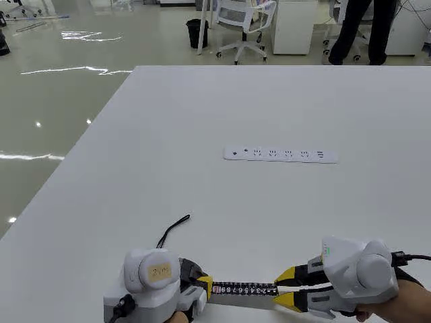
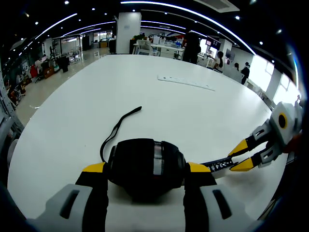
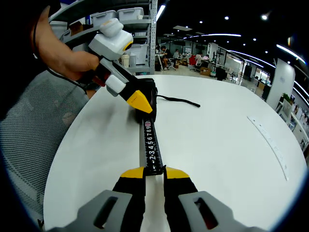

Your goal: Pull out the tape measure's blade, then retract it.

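The left gripper is clamping the tape measure case; the right gripper is pinching the blade, drawn slightly from the case. Retraction is not yet starting.

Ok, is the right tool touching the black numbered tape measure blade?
Touching. The right gripper view shows the right tool with its yellow tips closed on the end of the black numbered blade.

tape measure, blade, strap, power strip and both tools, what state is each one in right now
left tool: shut on the tape measure case
right tool: shut on the blade tip
tape measure case: clamped, blade partly out
blade: pulled out a short way, straight between the two tools
wrist strap: slack on the table
power strip: lying flat, nothing plugged in
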